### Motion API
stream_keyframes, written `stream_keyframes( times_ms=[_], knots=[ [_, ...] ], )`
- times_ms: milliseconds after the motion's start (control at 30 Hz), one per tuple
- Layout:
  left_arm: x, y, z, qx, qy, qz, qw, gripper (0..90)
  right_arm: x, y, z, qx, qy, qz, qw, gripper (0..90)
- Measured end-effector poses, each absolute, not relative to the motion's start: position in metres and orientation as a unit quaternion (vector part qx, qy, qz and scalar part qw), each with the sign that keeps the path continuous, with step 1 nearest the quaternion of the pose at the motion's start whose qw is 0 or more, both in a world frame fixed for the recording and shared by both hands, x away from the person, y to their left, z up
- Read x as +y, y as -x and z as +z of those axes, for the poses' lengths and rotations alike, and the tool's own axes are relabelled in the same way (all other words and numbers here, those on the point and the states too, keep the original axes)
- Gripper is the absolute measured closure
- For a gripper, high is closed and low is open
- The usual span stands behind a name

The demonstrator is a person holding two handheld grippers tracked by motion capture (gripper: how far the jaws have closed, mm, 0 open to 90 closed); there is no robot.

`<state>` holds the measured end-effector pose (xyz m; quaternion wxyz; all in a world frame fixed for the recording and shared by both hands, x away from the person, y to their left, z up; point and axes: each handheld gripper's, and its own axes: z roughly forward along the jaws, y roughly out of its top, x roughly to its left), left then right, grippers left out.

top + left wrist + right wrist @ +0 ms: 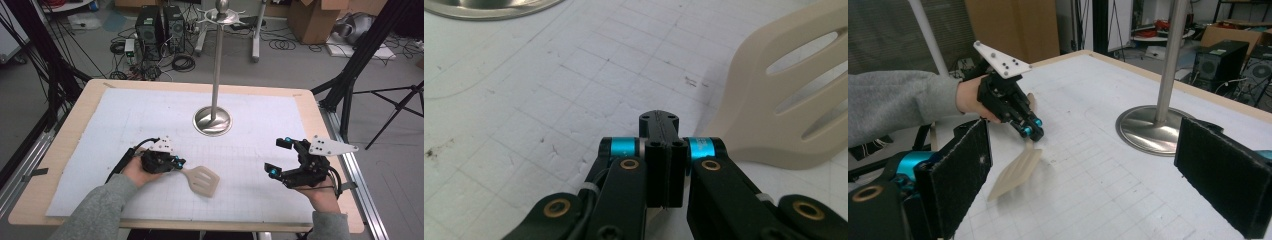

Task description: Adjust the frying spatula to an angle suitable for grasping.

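the left gripper is clamping shut on the handle of a beige slotted spatula, its blade resting on the white gridded mat. it looks light, stiff and smooth, best held by the handle. the right gripper is hovering wide open, holding nothing, near a steel stand; cables are cluttering the floor beyond.

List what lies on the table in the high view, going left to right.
left gripper → spatula → stand → right gripper
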<state>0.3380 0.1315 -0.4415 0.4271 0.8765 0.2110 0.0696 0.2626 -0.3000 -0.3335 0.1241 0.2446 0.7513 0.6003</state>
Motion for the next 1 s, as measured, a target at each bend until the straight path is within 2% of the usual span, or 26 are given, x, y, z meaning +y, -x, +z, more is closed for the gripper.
stream_keyframes(
  times_ms=[333,400,667,1000],
  knots=[
    [0.139,-0.324,-0.441,0.206,-0.879,0.069,0.425,89.9,-0.300,-0.263,-0.332,0.747,-0.242,0.606,0.127,7.4],
    [0.142,-0.325,-0.438,0.212,-0.878,0.084,0.421,89.8,-0.299,-0.264,-0.333,0.749,-0.244,0.603,0.126,7.4],
    [0.179,-0.332,-0.419,0.242,-0.834,0.092,0.488,89.8,-0.296,-0.266,-0.332,0.750,-0.240,0.603,0.128,7.4],
    [0.193,-0.334,-0.426,0.245,-0.838,0.086,0.480,89.7,-0.294,-0.267,-0.332,0.753,-0.237,0.601,0.123,7.4]
  ],
)
